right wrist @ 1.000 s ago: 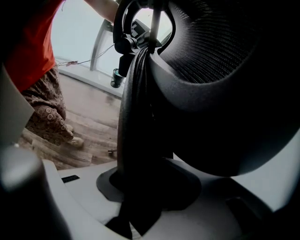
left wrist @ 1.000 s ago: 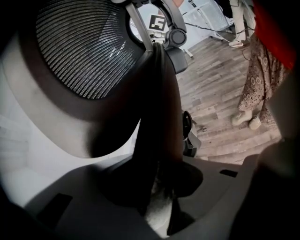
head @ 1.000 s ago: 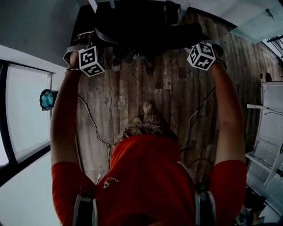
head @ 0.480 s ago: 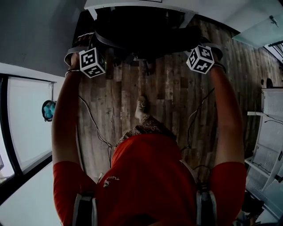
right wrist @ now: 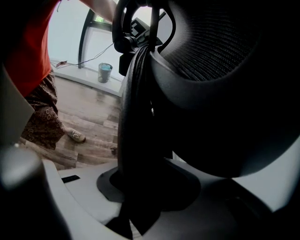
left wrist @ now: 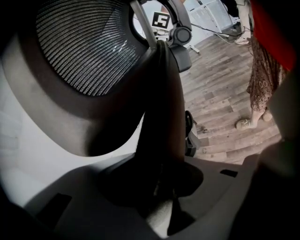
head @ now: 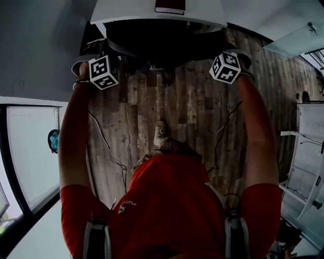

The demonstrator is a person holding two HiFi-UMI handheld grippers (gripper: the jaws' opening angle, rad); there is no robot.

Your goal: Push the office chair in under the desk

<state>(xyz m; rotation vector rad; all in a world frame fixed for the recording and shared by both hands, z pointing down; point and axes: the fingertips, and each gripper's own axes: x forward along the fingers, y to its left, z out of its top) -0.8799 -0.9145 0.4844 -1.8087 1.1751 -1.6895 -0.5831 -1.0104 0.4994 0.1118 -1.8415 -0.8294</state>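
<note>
Mesh-backed office chair (head: pixel 162 43) sits partly under the white desk (head: pixel 152 11). Likely heavy and free to swivel. Rigid backrest frame (left wrist: pixel 159 108) is the right hold: left gripper (left wrist: pixel 164 187) pinches one edge, right gripper (right wrist: pixel 136 187) is closing on the other.

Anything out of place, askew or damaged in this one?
Nothing stands out. The office chair faces the desk roughly squarely, partly under its top, and the wooden floor shows no spill or damage.
</note>
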